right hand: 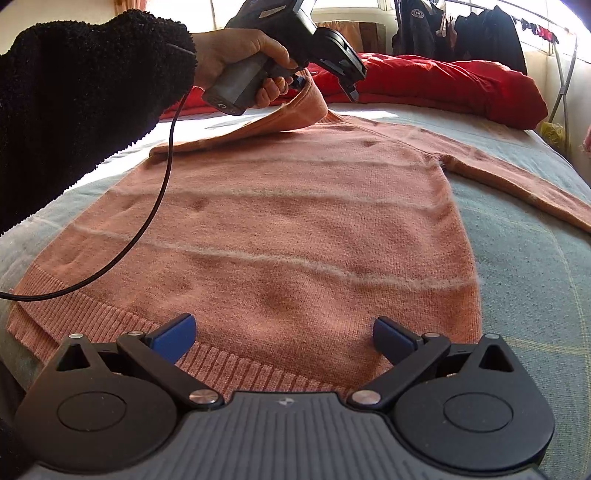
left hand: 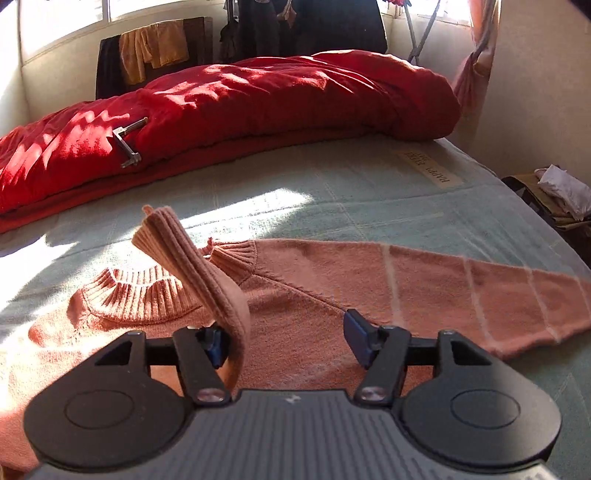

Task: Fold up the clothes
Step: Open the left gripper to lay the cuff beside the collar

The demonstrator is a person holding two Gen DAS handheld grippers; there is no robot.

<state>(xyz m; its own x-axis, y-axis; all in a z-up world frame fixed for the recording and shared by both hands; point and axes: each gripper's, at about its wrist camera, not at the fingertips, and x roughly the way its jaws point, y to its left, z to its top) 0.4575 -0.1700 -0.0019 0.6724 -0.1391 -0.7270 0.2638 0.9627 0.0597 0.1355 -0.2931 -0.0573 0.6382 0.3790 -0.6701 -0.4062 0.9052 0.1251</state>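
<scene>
A salmon-pink knitted sweater (right hand: 280, 229) with pale stripes lies flat on the bed, hem towards my right gripper. My right gripper (right hand: 282, 334) hovers open just above the ribbed hem (right hand: 236, 365), holding nothing. A hand (right hand: 236, 51) holds my left gripper (right hand: 325, 86) over the collar end. In the left wrist view, the left gripper (left hand: 284, 339) stands open above the sweater's chest (left hand: 295, 314). One sleeve's ribbed cuff (left hand: 192, 258) sticks up and hangs against the inner side of its left finger (left hand: 214, 343), not clamped. The other sleeve (left hand: 480, 295) lies stretched out to the right.
A pale green bed cover (left hand: 332, 199) lies under the sweater. A bunched red duvet (left hand: 258, 103) fills the far end of the bed. Dark clothes hang on a rack (right hand: 480, 33) behind. A black cable (right hand: 162, 192) trails over the sweater's left side. Folded laundry (left hand: 561, 192) sits off the bed's right edge.
</scene>
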